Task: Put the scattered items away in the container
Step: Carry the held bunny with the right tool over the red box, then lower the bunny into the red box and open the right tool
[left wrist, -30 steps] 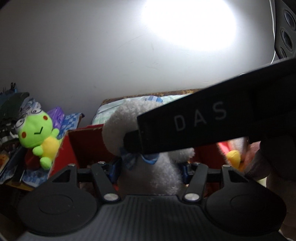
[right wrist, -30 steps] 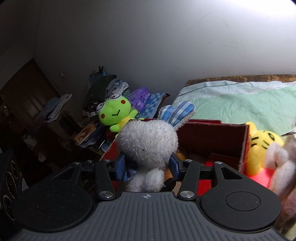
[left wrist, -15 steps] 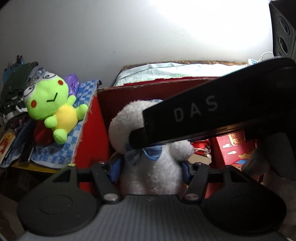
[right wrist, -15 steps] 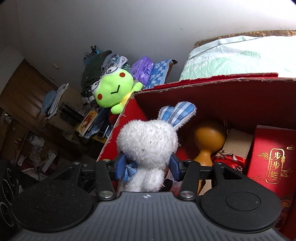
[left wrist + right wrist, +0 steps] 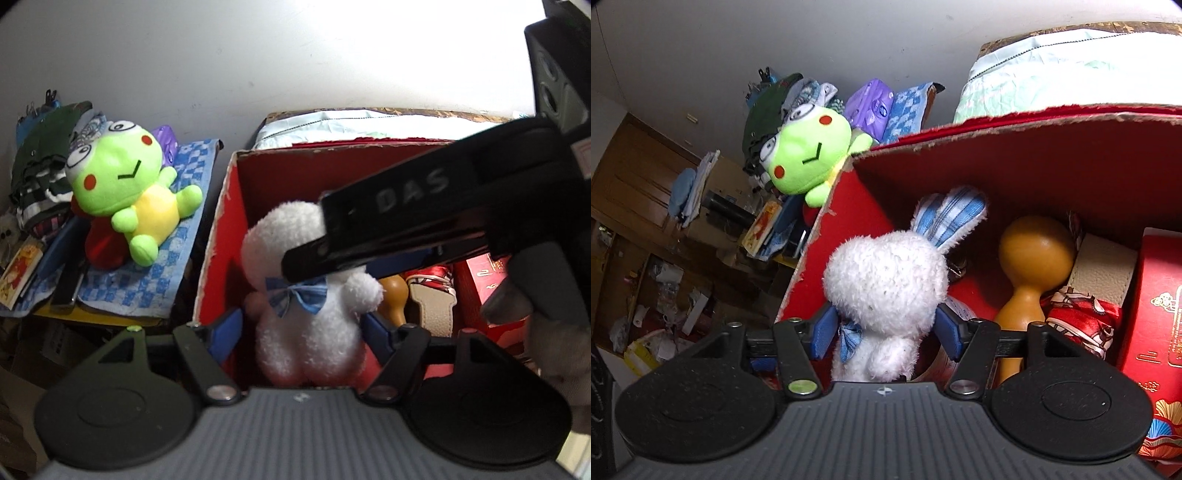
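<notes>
Well into the tidying, to judge by the contents: white bunny plush (image 5: 310,325) down inside the red box (image 5: 218,258), low against its left wall, with a wooden gourd (image 5: 1034,251), a cream strap and a red gift box (image 5: 1156,295) already lying ahead and to the right of the right tongs (image 5: 884,332). Right tongs clamped narrow on the bunny's head, blue pads (image 5: 823,332) pressed into the fur on both sides, checked ear poking up beyond the fingertips. Left tongs (image 5: 303,328) set around the bunny's body from the opposite side, one pad (image 5: 375,326) against the fur, the other with what looks like a sliver of gap; gripping or merely flanking, impossible to tell. Not yet let go, so this item counts as placed but unreleased. Left to do, probably: open up and draw back, then fetch the green frog plush (image 5: 125,188), lying outside the box on a checked cloth, off to the left of the left tongs. Nothing else loose plainly identifiable amid the clutter there.
</notes>
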